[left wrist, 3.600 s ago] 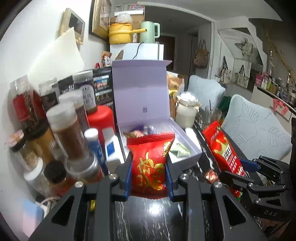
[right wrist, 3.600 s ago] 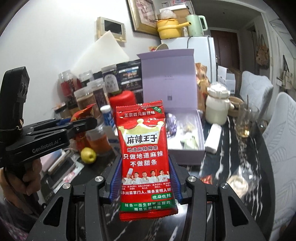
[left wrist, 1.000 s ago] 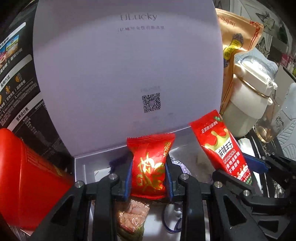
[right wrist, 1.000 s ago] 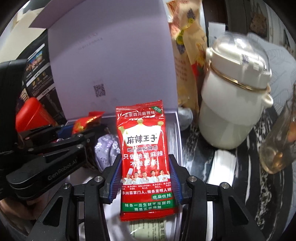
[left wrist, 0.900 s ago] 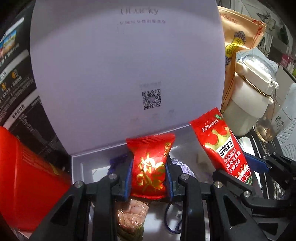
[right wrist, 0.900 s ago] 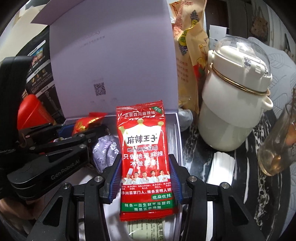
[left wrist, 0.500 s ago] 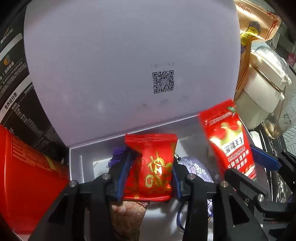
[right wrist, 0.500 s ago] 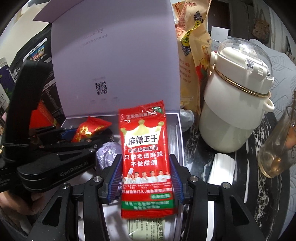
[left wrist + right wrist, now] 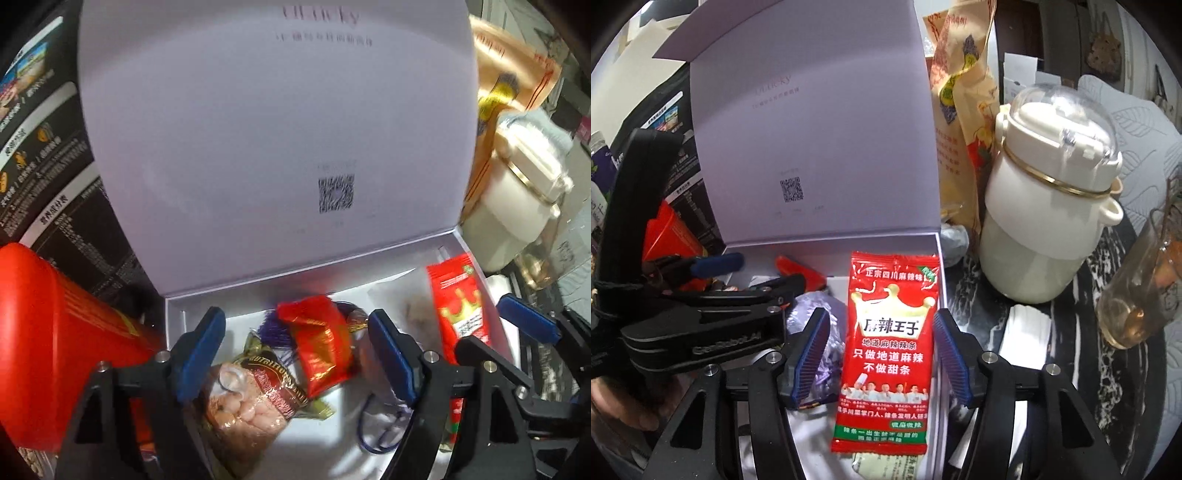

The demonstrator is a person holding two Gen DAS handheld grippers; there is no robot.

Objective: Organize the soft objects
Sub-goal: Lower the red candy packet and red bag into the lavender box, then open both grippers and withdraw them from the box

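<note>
Looking along your left gripper (image 9: pixel 295 350), the jaws are opening, pads clear of the small red snack packet (image 9: pixel 321 347) between them. That packet is glossy red with gold print, blurred, tilted, its long axis running from upper left to lower right. It sits over the lavender box (image 9: pixel 173 314), above a clear peanut packet (image 9: pixel 251 395) and a purple tassel (image 9: pixel 273 325). Your tall red spicy-strip packet (image 9: pixel 460 306) shows at right inside the box, long axis near upright, top edge toward the lid (image 9: pixel 273 129).

In the right wrist view, your right gripper (image 9: pixel 882 358) is also opening; the tall red spicy-strip packet (image 9: pixel 886 354) stands between the blue pads with a gap on each side. Red, white crown graphic, green band at the bottom, long axis vertical in frame, top pointing at the lid (image 9: pixel 812 129). It hangs over the box's right part, beside a lavender pouch (image 9: pixel 820 332). The left gripper (image 9: pixel 761 273) sits at left. A cream jar (image 9: pixel 1045 221) stands on the counter (image 9: pixel 1082 306).
</note>
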